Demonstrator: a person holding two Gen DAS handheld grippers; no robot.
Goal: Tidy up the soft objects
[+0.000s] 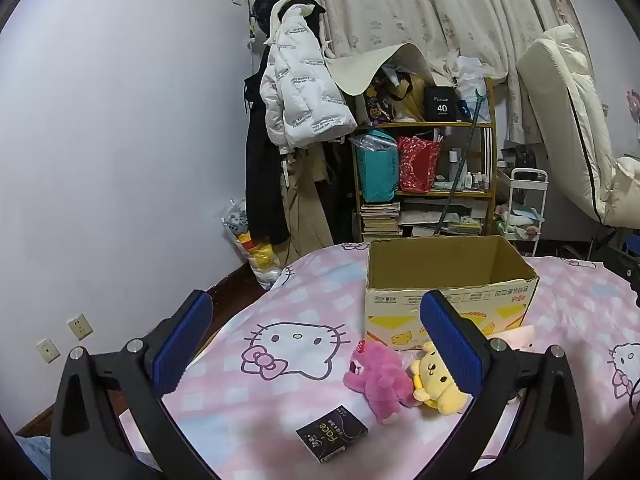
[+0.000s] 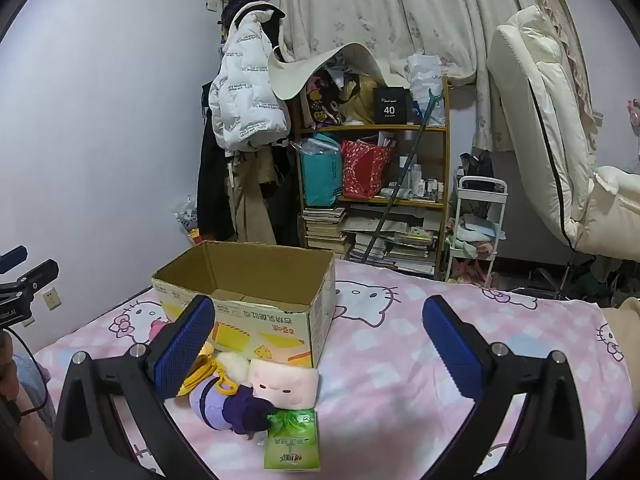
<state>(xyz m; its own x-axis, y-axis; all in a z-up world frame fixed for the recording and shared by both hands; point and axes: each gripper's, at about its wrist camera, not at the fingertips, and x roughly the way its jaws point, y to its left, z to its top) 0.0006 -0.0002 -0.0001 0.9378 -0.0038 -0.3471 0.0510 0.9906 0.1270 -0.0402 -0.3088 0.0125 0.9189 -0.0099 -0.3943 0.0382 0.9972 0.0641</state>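
An open cardboard box (image 1: 448, 280) stands on the pink Hello Kitty bedspread (image 1: 280, 392); the right wrist view shows it too (image 2: 248, 280). In front of it lie a pink plush bear (image 1: 380, 376) and a yellow plush dog (image 1: 434, 380). My left gripper (image 1: 316, 344) is open and empty above the bedspread, left of these toys. In the right wrist view a pink square plush (image 2: 286, 386), a purple plush (image 2: 232, 404) and a white fluffy toy (image 2: 234, 360) lie before the box. My right gripper (image 2: 318, 346) is open and empty above them.
A black tissue pack (image 1: 332, 434) and a green tissue pack (image 2: 292, 444) lie on the bed. Behind it are a cluttered shelf (image 1: 428, 176), hanging coats (image 1: 296, 80), a white cart (image 2: 476, 224) and a cream chair (image 2: 540, 128). The other gripper (image 2: 16, 280) shows at the left edge.
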